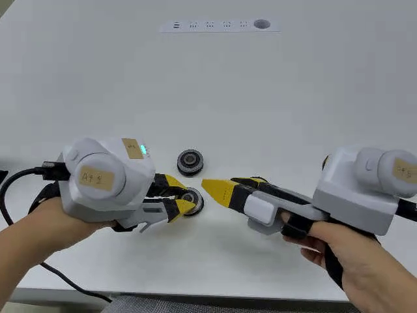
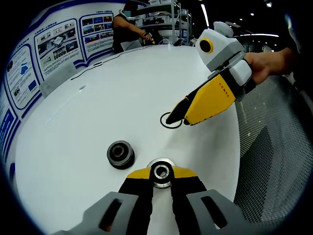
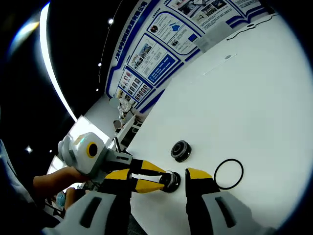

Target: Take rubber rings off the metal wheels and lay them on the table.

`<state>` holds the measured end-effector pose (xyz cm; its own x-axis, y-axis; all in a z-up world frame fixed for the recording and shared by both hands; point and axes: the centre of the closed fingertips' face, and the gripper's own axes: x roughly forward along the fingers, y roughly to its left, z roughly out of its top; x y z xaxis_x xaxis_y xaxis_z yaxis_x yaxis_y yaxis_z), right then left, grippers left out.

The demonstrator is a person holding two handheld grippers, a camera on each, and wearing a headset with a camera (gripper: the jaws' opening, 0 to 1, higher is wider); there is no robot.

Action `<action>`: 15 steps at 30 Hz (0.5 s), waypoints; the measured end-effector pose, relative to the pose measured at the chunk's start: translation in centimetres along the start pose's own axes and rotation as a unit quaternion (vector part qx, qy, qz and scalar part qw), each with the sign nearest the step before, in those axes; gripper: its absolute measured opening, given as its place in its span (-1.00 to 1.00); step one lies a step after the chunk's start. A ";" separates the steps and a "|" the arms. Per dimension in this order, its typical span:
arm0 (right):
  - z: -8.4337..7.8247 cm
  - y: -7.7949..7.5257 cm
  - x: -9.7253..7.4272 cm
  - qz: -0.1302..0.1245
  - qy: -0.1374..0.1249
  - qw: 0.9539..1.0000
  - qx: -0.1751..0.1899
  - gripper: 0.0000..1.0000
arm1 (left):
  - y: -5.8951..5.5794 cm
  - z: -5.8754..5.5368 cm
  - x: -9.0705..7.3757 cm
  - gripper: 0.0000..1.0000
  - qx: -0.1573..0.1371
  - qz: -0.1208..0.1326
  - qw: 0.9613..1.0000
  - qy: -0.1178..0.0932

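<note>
Closest to the headset, the left gripper (image 1: 184, 194) is clamped on a metal wheel (image 2: 161, 172), which is held low against the tabletop (image 1: 260, 98). This wheel appears bare. One rubber ring (image 3: 215, 174) is laid flat on the tabletop, just beside the right gripper (image 1: 220, 187), whose jaws are seen apart and empty. A second wheel (image 1: 190, 162), near the first, is judged to carry its ring still, so one removal is left.

Left gripper (image 1: 182, 199): rounded grey-white housing, black jaws tipped yellow, two tan handwritten stickers (image 1: 96, 177), small green light (image 1: 143, 151).
Right gripper (image 1: 231, 186): matching grey-white housing, yellow-tipped jaws, one tan sticker.
Cable (image 1: 16, 182): black, plugged into the left housing.
Straps (image 1: 45, 193): black.
</note>
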<state>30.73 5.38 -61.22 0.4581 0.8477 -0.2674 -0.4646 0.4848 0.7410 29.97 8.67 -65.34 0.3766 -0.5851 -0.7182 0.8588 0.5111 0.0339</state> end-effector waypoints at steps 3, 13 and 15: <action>-0.5 0.0 0.4 0.000 0.004 1.000 0.011 0.00 | 0.0 0.0 0.0 -0.74 0.006 -0.002 1.000 0.007; -1.6 0.8 2.2 0.014 0.022 0.999 0.046 0.35 | 0.0 0.0 0.0 -0.74 0.008 -0.004 1.000 0.008; -1.8 1.0 2.5 0.017 0.025 0.998 0.050 0.41 | 0.0 0.0 0.0 -0.74 0.008 -0.004 1.000 0.007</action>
<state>30.09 8.33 -62.26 0.4036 0.8741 -0.2701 -0.3997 0.4340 0.8074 29.95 8.68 -65.33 0.3654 -0.5793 -0.7286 0.8673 0.4962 0.0405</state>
